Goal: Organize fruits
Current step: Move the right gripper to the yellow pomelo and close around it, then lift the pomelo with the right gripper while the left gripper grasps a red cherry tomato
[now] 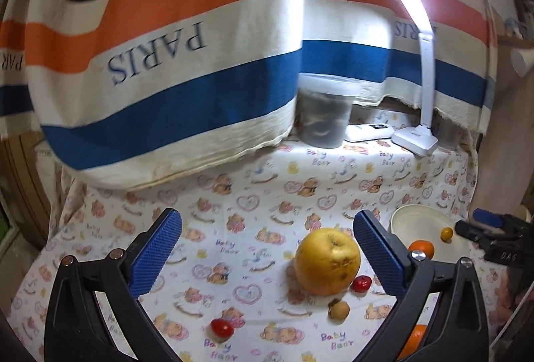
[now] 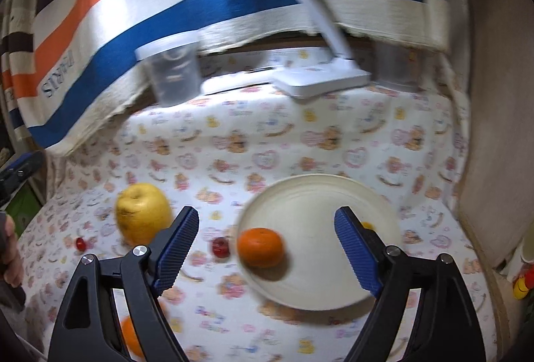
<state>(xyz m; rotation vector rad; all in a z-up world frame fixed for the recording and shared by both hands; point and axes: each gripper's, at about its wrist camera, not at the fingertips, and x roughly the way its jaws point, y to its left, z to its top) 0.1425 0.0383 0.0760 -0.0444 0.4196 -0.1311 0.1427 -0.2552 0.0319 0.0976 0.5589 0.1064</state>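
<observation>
- Surface [image 2: 333, 135]: covered with a white cloth printed with bears, hearts and "Baby Bear"; a striped "PARIS" towel [image 1: 187, 68] hangs along its far edge.
- Large yellow fruit [image 1: 327, 262], apple- or pear-like: roundish, no clear long axis, stem dimple turned up and slightly toward the far edge, brown blemishes on its near face. It sits on the cloth toward the middle of the surface, left of the plate.
- Plate [image 2: 333, 278]: cream, round, toward the right edge of the surface.
- Mandarin [image 2: 261, 247]: orange, squat, stem end up, on the plate's left part.
- Small yellow-orange fruit [image 1: 446, 233]: on the plate, farther in; partly hidden in the right wrist view.
- Red cherry tomato [image 1: 362, 283]: just beside the yellow fruit, between it and the plate.
- Second red tomato [image 1: 222, 327]: nearer the front edge, apart from the others.
- Small brown round fruit [image 1: 339, 309]: in front of the yellow fruit; kind unclear.
- Another orange fruit [image 1: 414, 340]: near the front edge, half hidden by a finger.
- Left gripper [image 1: 267, 255]: jaws spread wide, holding nothing, above the cloth.
- Right gripper [image 2: 267, 248]: jaws spread, pads clear of the mandarin lying between them.
- Far edge: white desk lamp [image 1: 415, 135], lidded clear tub [image 1: 325, 110].
</observation>
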